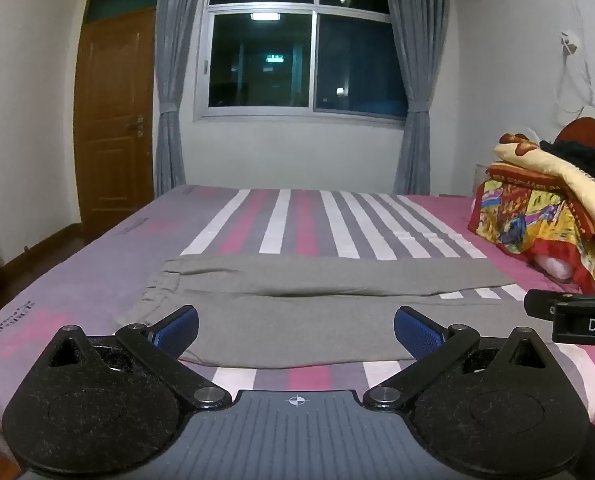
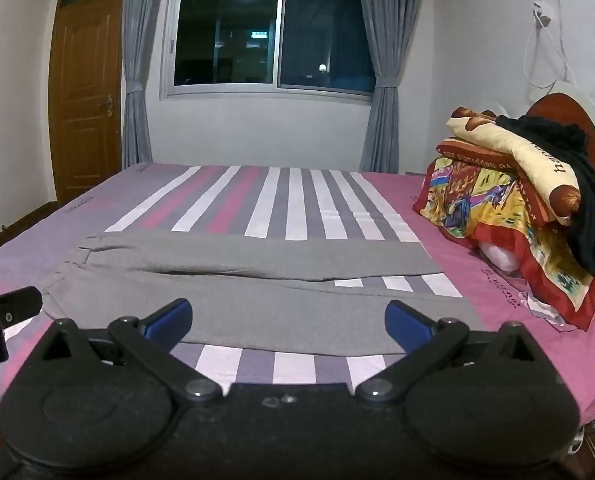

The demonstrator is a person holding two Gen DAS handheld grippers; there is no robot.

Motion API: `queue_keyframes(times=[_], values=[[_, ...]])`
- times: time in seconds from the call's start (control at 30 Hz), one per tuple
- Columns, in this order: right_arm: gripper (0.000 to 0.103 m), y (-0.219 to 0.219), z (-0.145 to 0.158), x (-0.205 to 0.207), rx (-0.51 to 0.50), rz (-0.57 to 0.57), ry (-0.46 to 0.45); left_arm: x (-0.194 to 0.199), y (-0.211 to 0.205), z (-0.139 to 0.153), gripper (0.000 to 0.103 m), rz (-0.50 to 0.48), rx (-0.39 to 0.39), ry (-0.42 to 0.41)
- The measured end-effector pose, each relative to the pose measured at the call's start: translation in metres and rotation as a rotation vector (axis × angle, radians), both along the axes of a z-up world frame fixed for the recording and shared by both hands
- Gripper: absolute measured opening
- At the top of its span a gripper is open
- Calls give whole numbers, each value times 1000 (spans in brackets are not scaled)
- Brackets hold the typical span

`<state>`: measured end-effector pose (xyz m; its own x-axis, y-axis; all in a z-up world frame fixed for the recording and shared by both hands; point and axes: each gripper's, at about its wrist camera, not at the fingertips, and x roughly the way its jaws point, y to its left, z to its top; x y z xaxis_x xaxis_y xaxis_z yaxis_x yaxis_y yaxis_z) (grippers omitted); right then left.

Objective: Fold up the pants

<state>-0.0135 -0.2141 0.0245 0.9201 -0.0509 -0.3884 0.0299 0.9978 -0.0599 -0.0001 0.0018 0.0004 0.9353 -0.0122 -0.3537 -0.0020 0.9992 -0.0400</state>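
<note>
Grey pants (image 1: 297, 312) (image 2: 257, 292) lie flat across the striped bed, waistband at the left, the two legs running to the right side by side. My left gripper (image 1: 296, 330) hovers open above the near leg, blue pads wide apart, nothing between them. My right gripper (image 2: 288, 322) is likewise open over the near leg, further right, holding nothing. The right gripper's black body (image 1: 573, 316) shows at the right edge of the left wrist view; the left gripper's body (image 2: 1, 312) shows at the left edge of the right wrist view.
The bed (image 1: 97, 280) has a pink, grey and white striped sheet. A pile of colourful bedding and a black garment (image 2: 537, 200) sits by the headboard at the right. Behind are a window with grey curtains (image 1: 297, 52) and a wooden door (image 1: 113, 120).
</note>
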Motion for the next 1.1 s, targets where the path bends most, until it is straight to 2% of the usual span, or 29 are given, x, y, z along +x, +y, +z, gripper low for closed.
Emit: queue_keyframes(times=[0.3,1.1], values=[[102,-3,-3,4,2,2,7,-6,9,-1,103,-4,7,-5],[102,-3,-7,6,-3,1,32,6,1,-12,103,4,25,12]])
